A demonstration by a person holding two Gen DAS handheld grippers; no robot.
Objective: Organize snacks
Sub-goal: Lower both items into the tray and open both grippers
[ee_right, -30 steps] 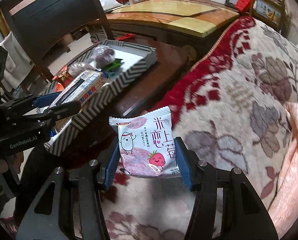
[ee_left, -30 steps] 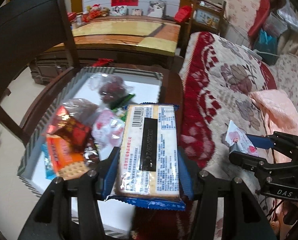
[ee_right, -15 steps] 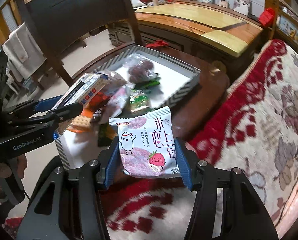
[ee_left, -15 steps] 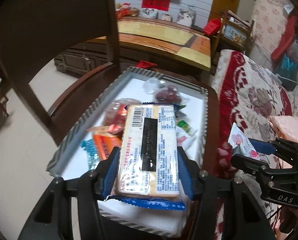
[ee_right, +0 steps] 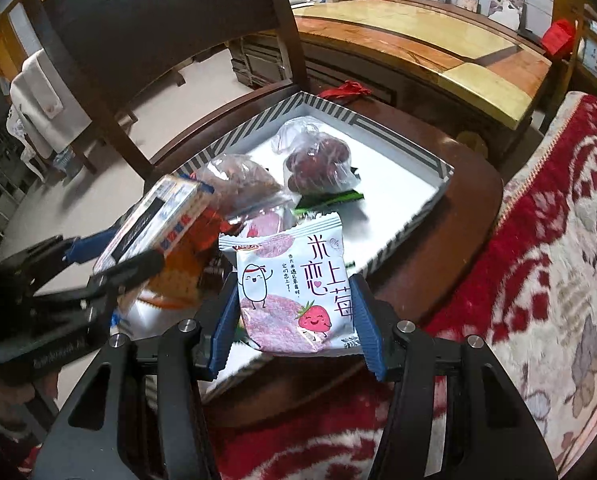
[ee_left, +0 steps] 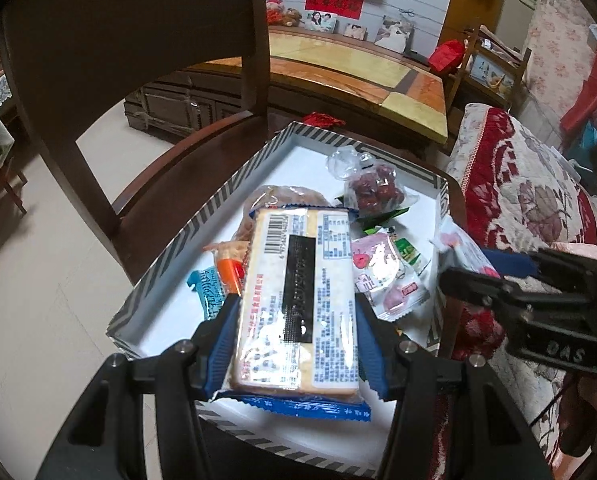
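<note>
Both claws have swung from the sofa over the tray (ee_left: 234, 196): my left claw (ee_left: 296, 336) clamps the crackers (ee_left: 298, 304) lengthwise above its near edge, my right claw (ee_right: 294, 320) pinches the pouch (ee_right: 294, 280) over the near right corner.

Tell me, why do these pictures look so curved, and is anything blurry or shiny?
Both views are fisheye, so straight lines bow and the corners go black. Left wrist view: glare streaks the clear-wrapped cracker pack; the floor at left is smeared. Right wrist view: the red floral blanket and the striped white tray edge blur; the pink strawberry packet stays sharp.
</note>
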